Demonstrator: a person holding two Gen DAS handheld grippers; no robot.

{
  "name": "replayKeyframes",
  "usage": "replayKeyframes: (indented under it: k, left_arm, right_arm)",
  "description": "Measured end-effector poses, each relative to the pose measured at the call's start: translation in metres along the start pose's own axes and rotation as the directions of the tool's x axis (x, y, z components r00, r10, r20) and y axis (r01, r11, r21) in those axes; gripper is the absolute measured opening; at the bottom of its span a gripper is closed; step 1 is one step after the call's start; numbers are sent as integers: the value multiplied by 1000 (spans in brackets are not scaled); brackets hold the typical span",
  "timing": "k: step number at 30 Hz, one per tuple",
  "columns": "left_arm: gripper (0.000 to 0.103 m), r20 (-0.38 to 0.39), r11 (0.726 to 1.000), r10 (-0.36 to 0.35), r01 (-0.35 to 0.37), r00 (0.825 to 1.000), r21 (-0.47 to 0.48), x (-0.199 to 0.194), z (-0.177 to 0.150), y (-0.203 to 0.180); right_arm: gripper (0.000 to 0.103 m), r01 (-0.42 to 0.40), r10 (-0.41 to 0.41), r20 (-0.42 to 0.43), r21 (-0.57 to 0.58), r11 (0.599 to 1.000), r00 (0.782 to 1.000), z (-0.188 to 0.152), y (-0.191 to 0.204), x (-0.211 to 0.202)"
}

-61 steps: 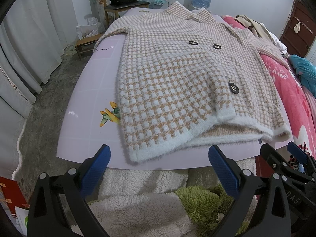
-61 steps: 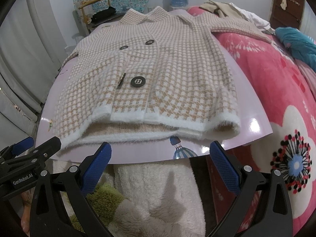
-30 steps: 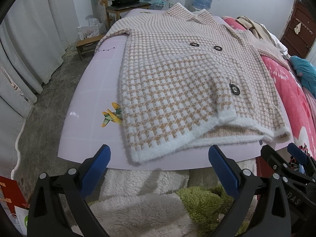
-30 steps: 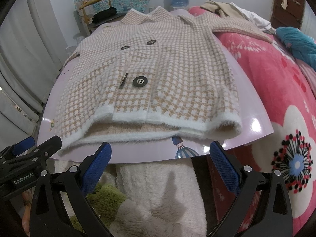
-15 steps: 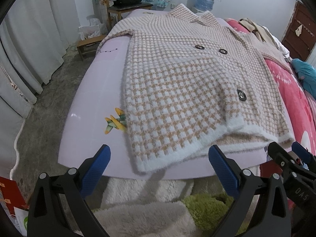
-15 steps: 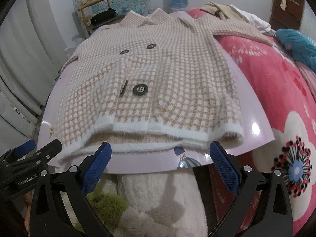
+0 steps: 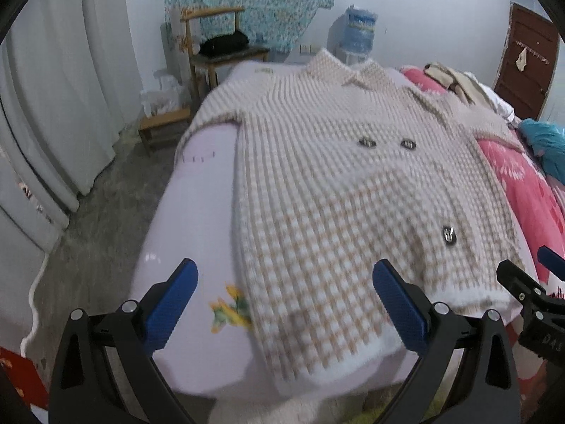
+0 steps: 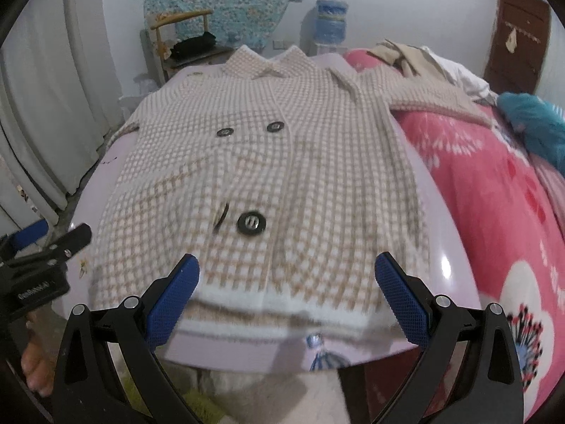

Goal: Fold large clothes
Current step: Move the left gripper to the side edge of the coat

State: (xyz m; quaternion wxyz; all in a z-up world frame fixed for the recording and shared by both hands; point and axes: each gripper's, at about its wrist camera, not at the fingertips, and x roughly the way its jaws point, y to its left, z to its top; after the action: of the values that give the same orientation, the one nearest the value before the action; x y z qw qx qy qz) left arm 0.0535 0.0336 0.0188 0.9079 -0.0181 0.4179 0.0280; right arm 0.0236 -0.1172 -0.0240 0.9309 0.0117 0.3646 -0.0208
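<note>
On the lilac surface (image 8: 455, 247) a checked beige-and-white buttoned coat (image 8: 282, 183) lies flat, collar far, fluffy hem nearest. The left gripper (image 7: 284, 304) and right gripper (image 8: 287, 289) hover over that hem, both wide open, empty. A pink floral bedspread (image 8: 501, 212) lies alongside.

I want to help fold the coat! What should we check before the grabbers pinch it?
1. Left gripper open: ok.
2. Right gripper open: ok.
3. Coat flat on the board: mostly ok, hem layers uneven.
4. Hem between the right gripper's fingers: ok.
5. Far sleeve on the board: not ok, it lies on the pink blanket.
6. Buttons fastened: cannot tell.
</note>
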Motion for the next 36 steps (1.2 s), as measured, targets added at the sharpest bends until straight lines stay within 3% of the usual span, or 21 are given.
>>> replayKeyframes:
  k: [3, 8, 13, 18, 24, 28, 30, 33, 36]
  left_arm:
    - [98, 32, 1000, -20, 20, 999, 1, 2, 10, 5]
    - [98, 80, 993, -109, 112, 991, -35, 12, 28, 21]
    - [98, 84, 984, -162, 168, 983, -63, 24, 47, 33]
    - [98, 90, 958, -267, 274, 959, -79, 34, 63, 42]
    - [98, 94, 979, -181, 189, 979, -82, 48, 81, 61]
    - [98, 89, 966, -163, 178, 983, -190, 64, 97, 102]
    - [97, 65, 943, -163, 175, 984, -283, 79, 103, 130]
    - [92, 43, 884, -198, 197, 979, -423, 101, 106, 172]
    - [92, 30, 768, -300, 260, 953, -586, 133, 105, 213]
  right_arm:
    - [95, -21, 21, 7, 6, 1000, 1000, 13, -4, 9]
    - [95, -28, 29, 67, -8, 1000, 997, 35, -3, 19]
    - [95, -54, 60, 129, -49, 997, 990, 56, 8, 31]
    - [95, -132, 144, 140, -91, 987, 980, 78, 25, 47]
    - [95, -214, 230, 116, -139, 967, 966, 96, 46, 65]
    - [95, -252, 267, 101, -142, 957, 958, 102, 52, 72]
    - [95, -253, 268, 89, -150, 956, 959, 104, 56, 78]
    - [95, -253, 267, 64, -164, 953, 962, 107, 63, 86]
    - [95, -249, 260, 39, -176, 952, 965, 107, 69, 94]
